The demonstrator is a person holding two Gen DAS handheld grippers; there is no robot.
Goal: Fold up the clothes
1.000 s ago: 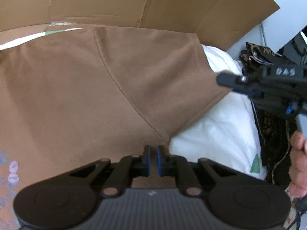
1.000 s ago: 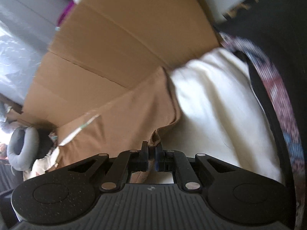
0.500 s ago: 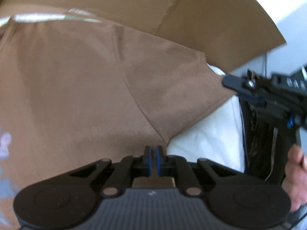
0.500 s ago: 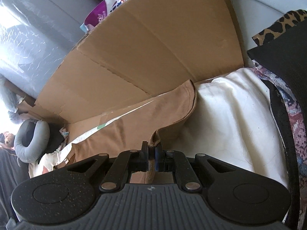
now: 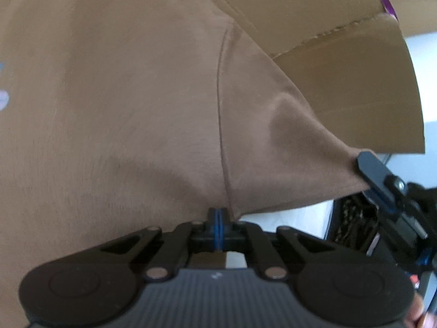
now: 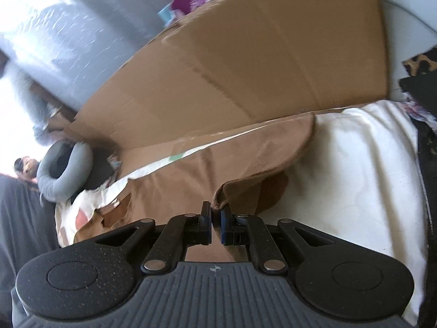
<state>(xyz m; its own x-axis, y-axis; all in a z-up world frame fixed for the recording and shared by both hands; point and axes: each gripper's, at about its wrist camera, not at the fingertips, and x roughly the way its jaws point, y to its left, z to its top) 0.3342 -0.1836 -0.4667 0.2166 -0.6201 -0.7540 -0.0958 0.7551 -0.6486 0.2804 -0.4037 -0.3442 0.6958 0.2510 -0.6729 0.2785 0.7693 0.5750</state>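
Brown shirt [image 5: 136,95] hangs stretched between my two closed grippers: left gripper [image 5: 217,218] clamps the underarm seam, right gripper [image 6: 215,216] pinches the sleeve edge, above the white bedding [image 6: 355,177].

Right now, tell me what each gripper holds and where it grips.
Both hold the brown shirt: the left gripper pinches it by the sleeve seam at the underarm, the right gripper pinches the sleeve's edge.

Left tongs [image 5: 217,220] pinched tight, right tongs [image 6: 215,218] clamped nearly closed, both angled downward
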